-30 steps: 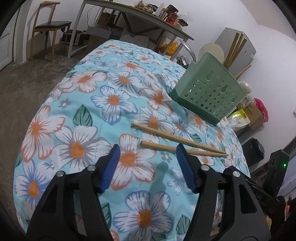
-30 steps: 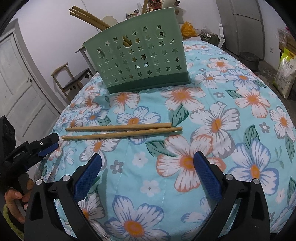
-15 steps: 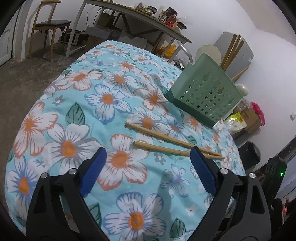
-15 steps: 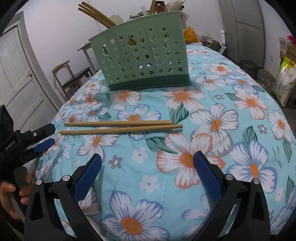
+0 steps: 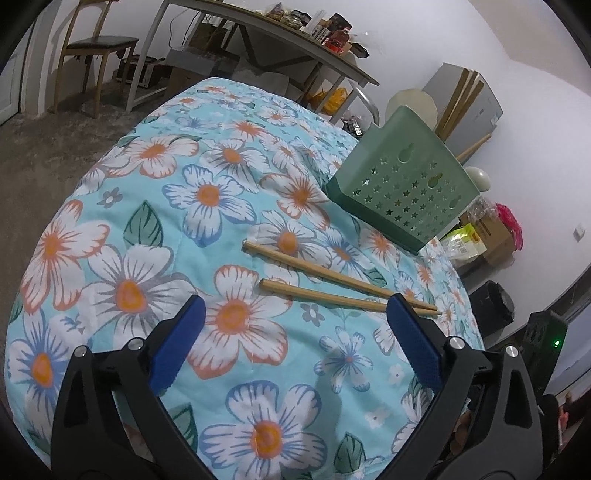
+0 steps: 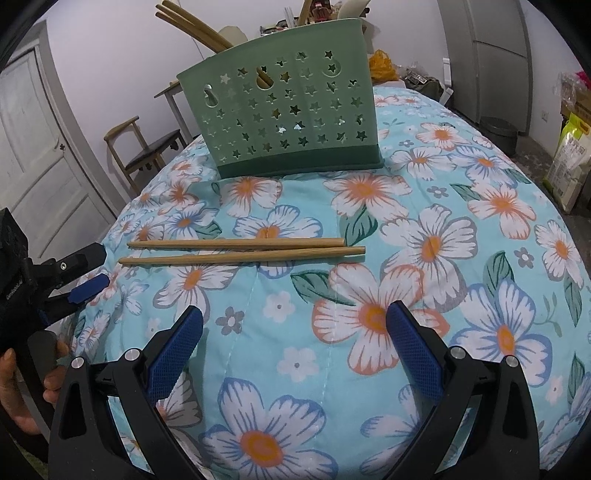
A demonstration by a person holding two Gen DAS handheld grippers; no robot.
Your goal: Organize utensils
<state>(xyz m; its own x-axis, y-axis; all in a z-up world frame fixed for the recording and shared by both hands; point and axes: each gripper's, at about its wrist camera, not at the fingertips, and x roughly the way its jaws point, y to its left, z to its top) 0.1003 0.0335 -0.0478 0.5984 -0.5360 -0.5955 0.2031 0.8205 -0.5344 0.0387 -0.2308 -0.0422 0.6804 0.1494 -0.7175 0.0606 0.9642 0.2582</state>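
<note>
- Left wrist view: left gripper (image 5: 295, 312) spread wide, holding nothing, above the floral cloth (image 5: 155, 229). Two chopsticks (image 5: 332, 275) lie side by side just beyond it; one green holder (image 5: 406, 192) stands farther right.
- Right wrist view: right gripper (image 6: 295, 323) likewise wide apart and empty. The same two chopsticks (image 6: 240, 251) lie near the holder (image 6: 291, 107); only here, the left gripper (image 6: 79, 275) shows at left.

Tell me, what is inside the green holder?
Several wooden sticks, probably chopsticks, stand in the green holder and lean out over its top edge. One shows through a hole. Their lower ends and the rest of the inside are hidden behind the wall.
</note>
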